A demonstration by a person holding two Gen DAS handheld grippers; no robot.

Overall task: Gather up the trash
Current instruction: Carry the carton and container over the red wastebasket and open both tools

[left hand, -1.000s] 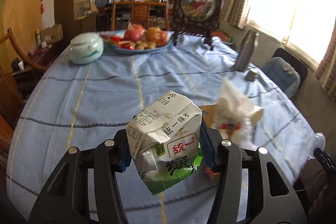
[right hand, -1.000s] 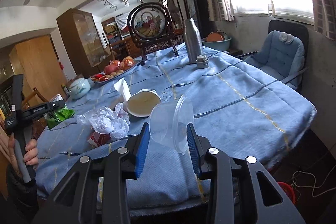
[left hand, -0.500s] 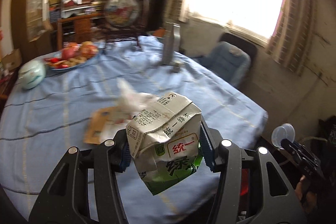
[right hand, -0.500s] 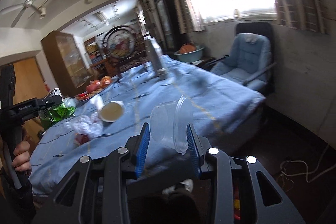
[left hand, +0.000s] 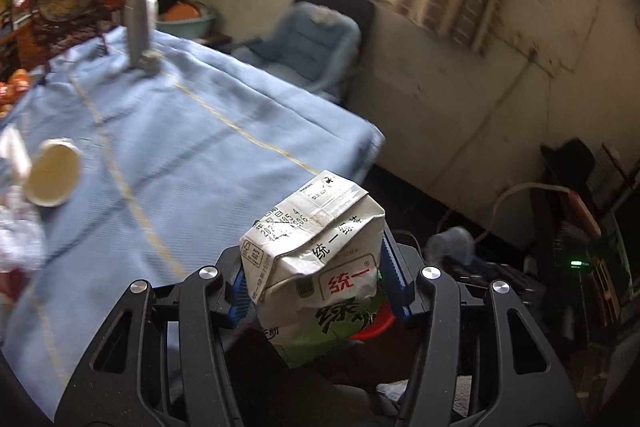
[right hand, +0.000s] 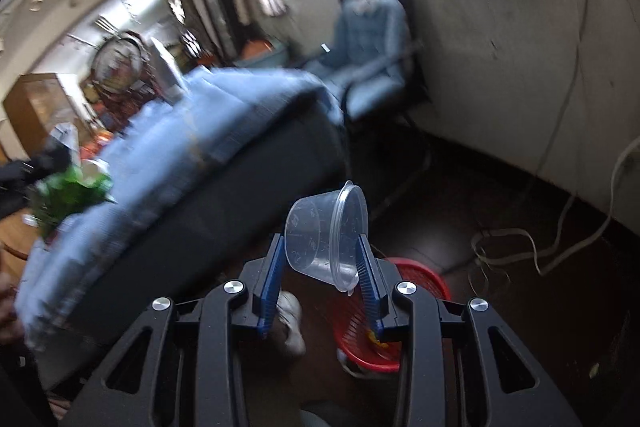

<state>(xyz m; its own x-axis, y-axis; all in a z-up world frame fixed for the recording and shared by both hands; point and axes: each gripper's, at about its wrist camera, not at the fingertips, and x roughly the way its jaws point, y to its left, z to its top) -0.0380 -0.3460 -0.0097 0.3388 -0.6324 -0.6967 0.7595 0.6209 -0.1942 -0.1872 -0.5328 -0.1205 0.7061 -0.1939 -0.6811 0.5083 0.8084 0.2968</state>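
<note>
Tongs around crumpled paper carton

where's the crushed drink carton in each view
Left wrist: the drink carton is at lower centre, crumpled, clamped between the left gripper fingers.
Right wrist: the same carton shows only as a blurred green and white patch at the far left edge, in front of the tablecloth.
Shared landmark: the blue padded chair under the window, beyond the table's corner in both views.
</note>
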